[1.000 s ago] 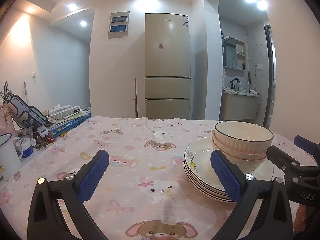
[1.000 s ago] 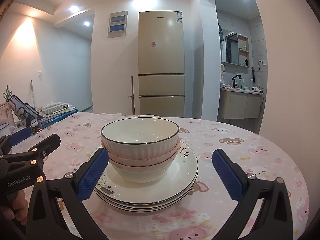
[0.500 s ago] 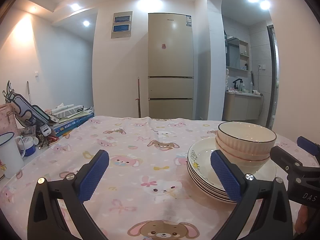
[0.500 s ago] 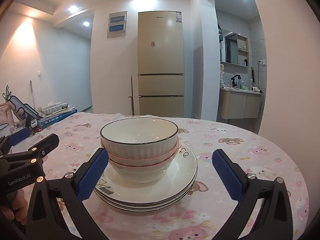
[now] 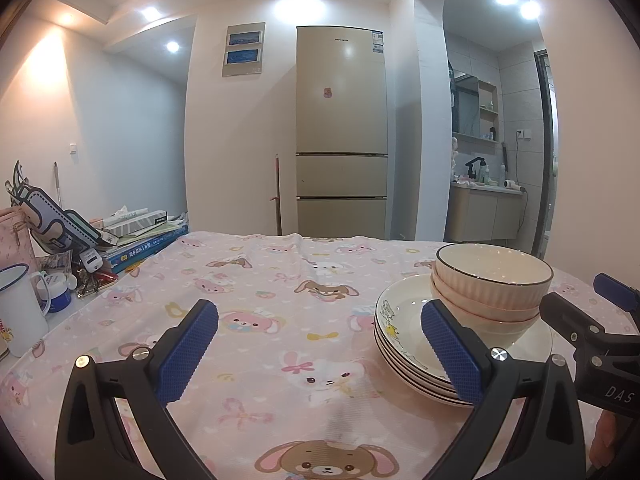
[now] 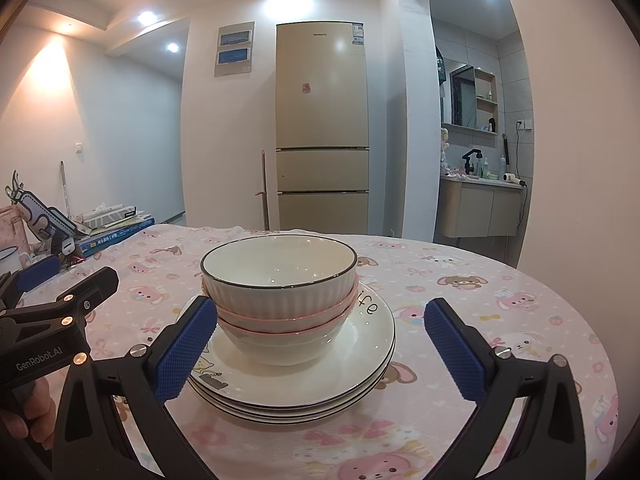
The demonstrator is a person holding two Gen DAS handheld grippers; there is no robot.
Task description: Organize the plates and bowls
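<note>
Pink cartoon tablecloth (image 6: 500, 276) covering table. Plate stack (image 6: 360, 364) sitting mid-table, nested ribbed bowls (image 6: 280, 292) resting on top. Right gripper (image 6: 320, 350) hanging near side, fingers spread wide, gripping nothing. Left gripper (image 5: 320, 354) hovering left of stack, fingers spread too.

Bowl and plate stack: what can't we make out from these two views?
- Plate count: the plates show only rim edges in the right view; the left finger pad covers their near-left part.
- Bowl count: the bowls are nested, so lower ones show only rims.
- Plate print: mostly hidden under the bowls in both views.
- Left view: the right finger pad covers the stack's near edge.
- Both grippers, left and right, are open.
</note>
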